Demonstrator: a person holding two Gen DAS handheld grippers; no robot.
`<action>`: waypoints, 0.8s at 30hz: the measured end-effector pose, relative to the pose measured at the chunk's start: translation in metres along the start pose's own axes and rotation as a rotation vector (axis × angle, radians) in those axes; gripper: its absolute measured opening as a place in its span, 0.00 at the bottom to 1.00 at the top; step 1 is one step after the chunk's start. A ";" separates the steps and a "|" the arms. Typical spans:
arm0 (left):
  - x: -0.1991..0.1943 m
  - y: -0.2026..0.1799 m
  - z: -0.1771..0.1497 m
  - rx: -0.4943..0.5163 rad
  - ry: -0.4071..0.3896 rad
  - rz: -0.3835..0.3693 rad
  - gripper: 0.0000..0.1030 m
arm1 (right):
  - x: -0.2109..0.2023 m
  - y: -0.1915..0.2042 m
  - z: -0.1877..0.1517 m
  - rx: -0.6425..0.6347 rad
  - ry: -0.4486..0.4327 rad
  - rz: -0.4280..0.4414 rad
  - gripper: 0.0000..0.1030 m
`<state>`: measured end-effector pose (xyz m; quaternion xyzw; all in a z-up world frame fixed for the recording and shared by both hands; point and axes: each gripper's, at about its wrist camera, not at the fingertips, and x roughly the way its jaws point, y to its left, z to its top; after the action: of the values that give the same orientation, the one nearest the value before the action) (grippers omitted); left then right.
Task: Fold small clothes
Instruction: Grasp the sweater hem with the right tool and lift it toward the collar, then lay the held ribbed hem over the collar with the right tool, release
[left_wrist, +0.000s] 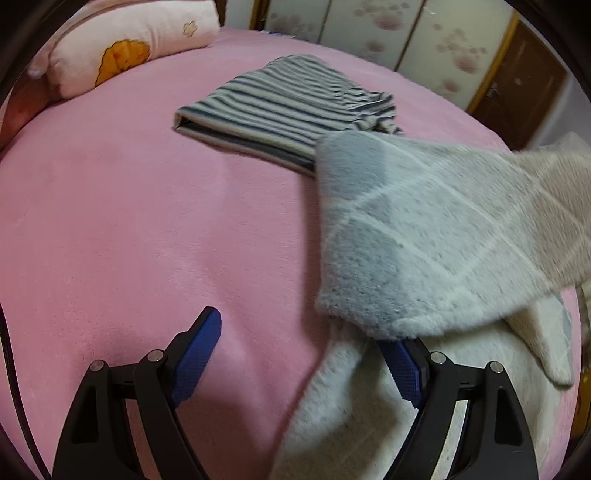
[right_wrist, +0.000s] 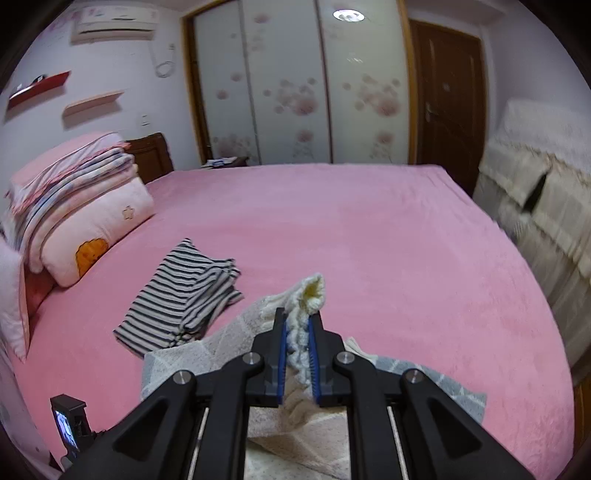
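A fluffy grey-and-cream checked garment (left_wrist: 424, 236) lies on the pink bed at the right of the left wrist view, one part lifted and folded over toward the left. My left gripper (left_wrist: 299, 325) is open and empty, low over the bed at the garment's left edge; its right fingertip is hidden under the raised flap. My right gripper (right_wrist: 298, 325) is shut on a bunched cream edge of the fluffy garment (right_wrist: 314, 295) and holds it above the bed. A folded striped garment (left_wrist: 288, 110) lies further back, also seen in the right wrist view (right_wrist: 177, 299).
A pink bed sheet (right_wrist: 388, 236) covers the bed. A stack of folded quilts and a pillow (right_wrist: 85, 218) sits at the left. A wardrobe (right_wrist: 295, 85) and a door (right_wrist: 447, 99) stand behind the bed. A cloth-covered piece of furniture (right_wrist: 543, 192) stands right.
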<state>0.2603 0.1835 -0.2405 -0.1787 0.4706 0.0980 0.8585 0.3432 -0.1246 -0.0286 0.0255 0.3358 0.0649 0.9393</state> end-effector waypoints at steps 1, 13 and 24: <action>0.001 0.002 0.001 -0.016 0.000 0.007 0.80 | 0.005 -0.006 -0.003 0.014 0.015 -0.007 0.10; 0.006 0.012 0.004 -0.096 0.026 -0.003 0.75 | 0.103 -0.097 -0.078 0.221 0.284 -0.096 0.11; 0.012 0.016 0.010 -0.085 0.036 -0.020 0.75 | 0.092 -0.144 -0.101 0.392 0.350 -0.034 0.39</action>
<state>0.2694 0.2017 -0.2490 -0.2213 0.4796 0.1061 0.8425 0.3645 -0.2543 -0.1779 0.1895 0.4998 -0.0139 0.8450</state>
